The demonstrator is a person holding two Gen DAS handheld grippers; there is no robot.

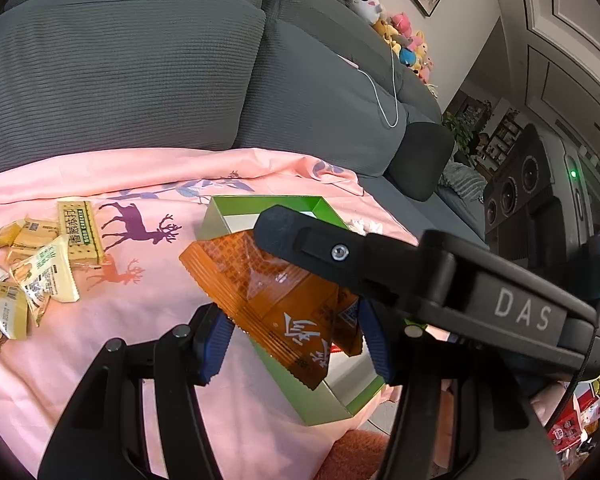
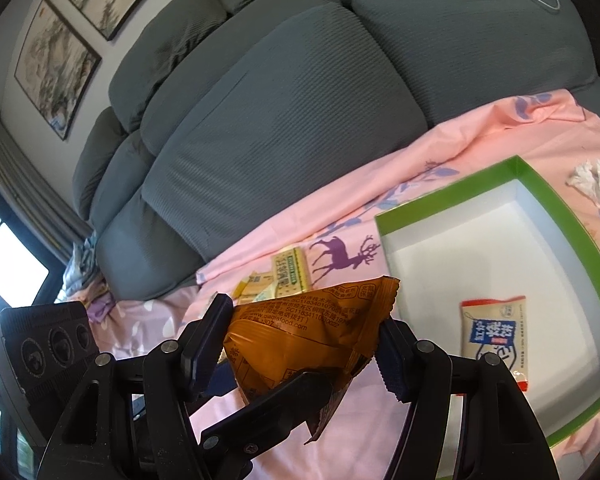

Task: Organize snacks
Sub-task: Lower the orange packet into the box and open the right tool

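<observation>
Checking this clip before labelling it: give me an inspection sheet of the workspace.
Surface: pink deer-print cloth over a grey sofa.
Job's things: orange snack bag; green-rimmed white box holding one small white-and-blue packet; loose yellow snack packets on the cloth.
Clutter: crumpled tissue beside the box.
Grippers: left gripper and right gripper both grip the orange bag.
Cables: white cable on the sofa.
Surroundings: plush toys, framed pictures, speaker.
</observation>
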